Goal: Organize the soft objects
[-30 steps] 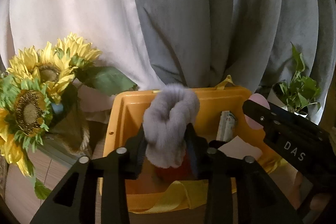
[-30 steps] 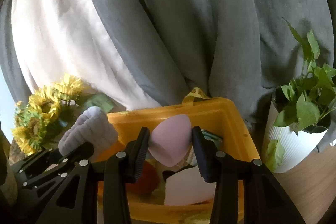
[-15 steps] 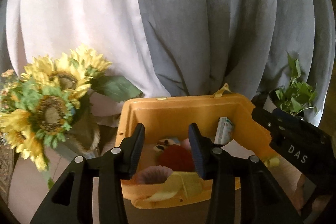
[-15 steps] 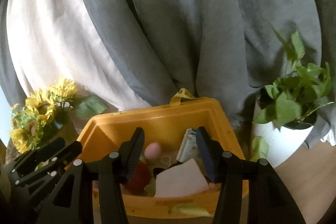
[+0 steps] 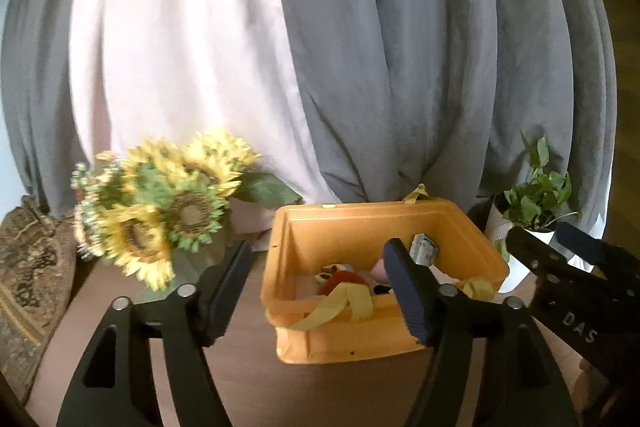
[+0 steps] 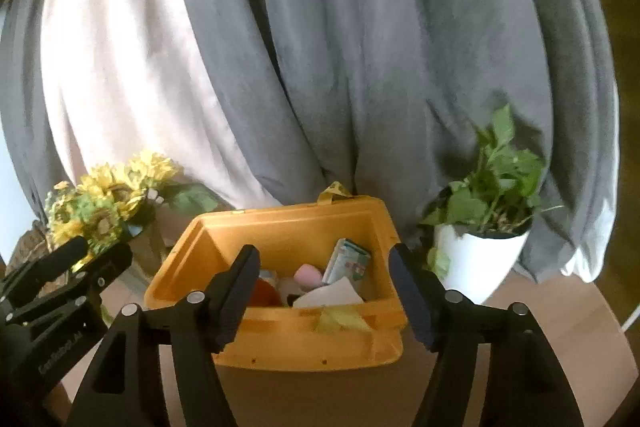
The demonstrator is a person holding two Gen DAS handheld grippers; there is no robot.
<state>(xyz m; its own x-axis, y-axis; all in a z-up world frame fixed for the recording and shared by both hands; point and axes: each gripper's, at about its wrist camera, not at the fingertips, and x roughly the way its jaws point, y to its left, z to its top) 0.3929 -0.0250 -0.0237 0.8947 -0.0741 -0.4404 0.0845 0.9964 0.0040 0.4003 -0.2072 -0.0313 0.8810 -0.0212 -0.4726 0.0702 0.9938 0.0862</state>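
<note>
Both tools, left tool [image 5: 316,291] and right tool [image 6: 324,291], have just opened wide and empty, their squashy featherlight pieces now inside the yellow bin [image 6: 288,351], best pinched mid-body.

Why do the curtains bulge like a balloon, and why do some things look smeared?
Both wrist views use fisheye lenses, so the grey curtain bows outward and the corners go black. In the left wrist view the sunflowers are smeared by motion blur; in the right wrist view the potted plant is softer too. The orange bin stays fairly sharp. Light is dim and soft, without glare.
</note>
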